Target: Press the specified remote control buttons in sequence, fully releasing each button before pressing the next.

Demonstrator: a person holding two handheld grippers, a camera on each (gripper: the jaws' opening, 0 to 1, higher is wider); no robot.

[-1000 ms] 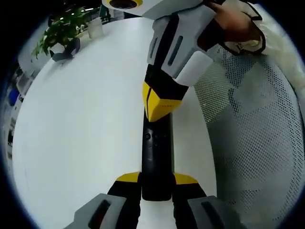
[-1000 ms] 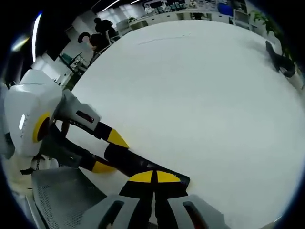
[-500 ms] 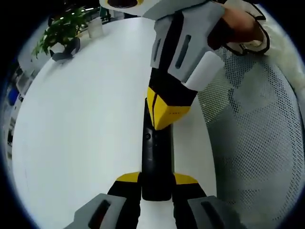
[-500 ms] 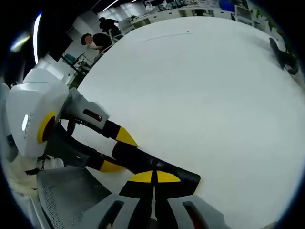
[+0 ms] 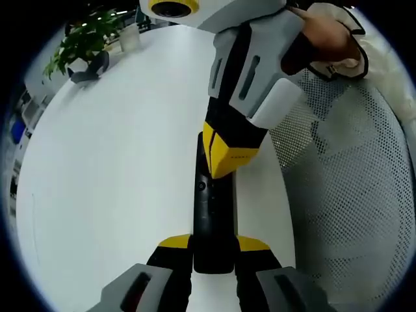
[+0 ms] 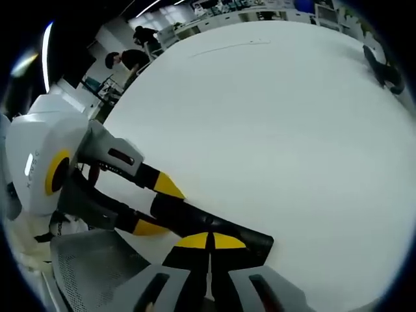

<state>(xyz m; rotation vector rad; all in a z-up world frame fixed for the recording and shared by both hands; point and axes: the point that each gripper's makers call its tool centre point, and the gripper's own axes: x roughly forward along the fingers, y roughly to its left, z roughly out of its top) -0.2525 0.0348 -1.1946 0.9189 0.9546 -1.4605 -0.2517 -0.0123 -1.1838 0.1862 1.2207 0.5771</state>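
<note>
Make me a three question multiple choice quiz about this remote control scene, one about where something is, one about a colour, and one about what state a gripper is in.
1. Where is the black remote?
A. between the left gripper's jaws
B. lying beside the potted plant
C. on the mesh chair

2. What colour are the tips of the right gripper?
A. red
B. yellow
C. green

3. How do the right gripper's jaws stand?
A. wide open
B. closed together
C. clamped round a cup

Answers: 1 A, the left gripper view shows its jaws on either side of the remote's near end. 2 B, yellow shows on the tip over the remote. 3 B, the right gripper view shows the tips meeting with no gap.
</note>
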